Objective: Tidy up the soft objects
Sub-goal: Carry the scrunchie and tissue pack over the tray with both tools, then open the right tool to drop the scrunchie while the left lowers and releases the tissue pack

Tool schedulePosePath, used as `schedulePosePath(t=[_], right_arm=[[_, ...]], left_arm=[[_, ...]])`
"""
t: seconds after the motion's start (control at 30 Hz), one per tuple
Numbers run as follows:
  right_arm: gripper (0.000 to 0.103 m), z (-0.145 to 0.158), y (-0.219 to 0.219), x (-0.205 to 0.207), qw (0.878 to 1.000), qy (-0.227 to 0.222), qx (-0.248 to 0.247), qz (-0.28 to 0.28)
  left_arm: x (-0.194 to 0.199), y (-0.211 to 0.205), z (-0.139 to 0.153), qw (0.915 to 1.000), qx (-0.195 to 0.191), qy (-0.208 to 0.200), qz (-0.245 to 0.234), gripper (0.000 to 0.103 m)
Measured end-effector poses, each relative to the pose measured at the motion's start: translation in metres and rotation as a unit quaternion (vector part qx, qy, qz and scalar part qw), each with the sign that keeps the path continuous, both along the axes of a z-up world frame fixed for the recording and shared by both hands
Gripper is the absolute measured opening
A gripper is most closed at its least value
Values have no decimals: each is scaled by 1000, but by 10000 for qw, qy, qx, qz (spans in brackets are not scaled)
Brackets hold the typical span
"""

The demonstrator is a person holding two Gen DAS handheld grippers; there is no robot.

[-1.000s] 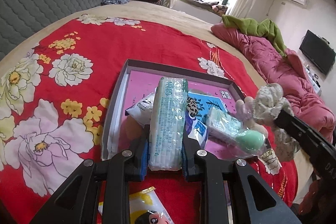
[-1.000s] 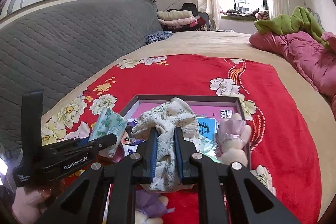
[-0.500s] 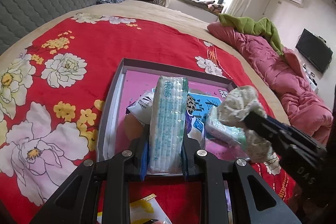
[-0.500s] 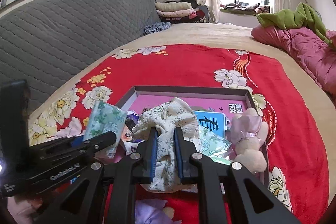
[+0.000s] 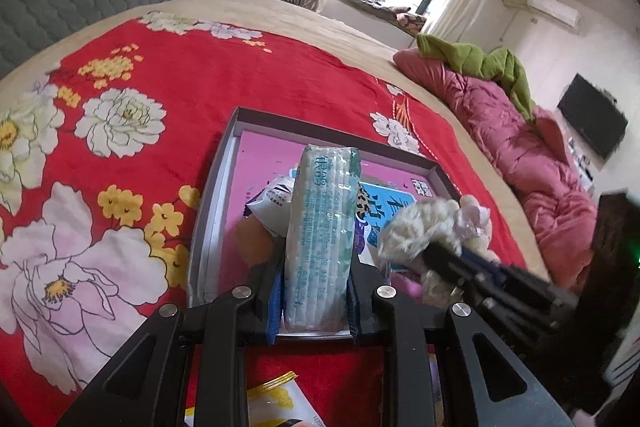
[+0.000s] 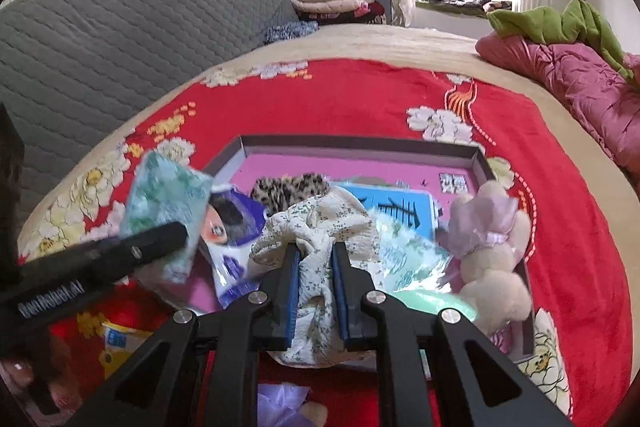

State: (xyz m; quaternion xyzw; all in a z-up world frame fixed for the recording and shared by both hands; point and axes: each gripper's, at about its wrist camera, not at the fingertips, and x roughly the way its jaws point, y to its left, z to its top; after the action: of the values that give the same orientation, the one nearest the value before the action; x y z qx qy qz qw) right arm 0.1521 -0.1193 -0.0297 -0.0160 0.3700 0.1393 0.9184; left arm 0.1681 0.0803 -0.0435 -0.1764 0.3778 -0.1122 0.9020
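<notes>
Both claws are clamped over the tray (image 5: pixel 224 163) on the bed, the left gripper (image 5: pixel 316 301) pinching a light, squashy tissue pack (image 5: pixel 322 227) at its near end, the right gripper (image 6: pixel 314 291) bunching a limp floral cloth (image 6: pixel 316 227) mid-fold, likely to sag.

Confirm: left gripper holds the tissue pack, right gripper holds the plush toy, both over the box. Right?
Not quite. The right gripper holds the floral cloth, not the plush toy, which lies in the box, as the right wrist view shows. The left gripper does hold the tissue pack.
</notes>
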Motion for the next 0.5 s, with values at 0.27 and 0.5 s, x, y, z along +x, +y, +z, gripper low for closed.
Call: schedulePosePath(t=[0.27, 0.5], right_arm=[[28, -9, 2, -1, 9999, 130, 2, 10], [46, 1, -4, -7, 9999, 11, 131, -2]], left_arm=[[0, 10, -2, 9998, -143, 40, 137, 28], [-1, 9, -2, 9999, 0, 38, 141, 35]])
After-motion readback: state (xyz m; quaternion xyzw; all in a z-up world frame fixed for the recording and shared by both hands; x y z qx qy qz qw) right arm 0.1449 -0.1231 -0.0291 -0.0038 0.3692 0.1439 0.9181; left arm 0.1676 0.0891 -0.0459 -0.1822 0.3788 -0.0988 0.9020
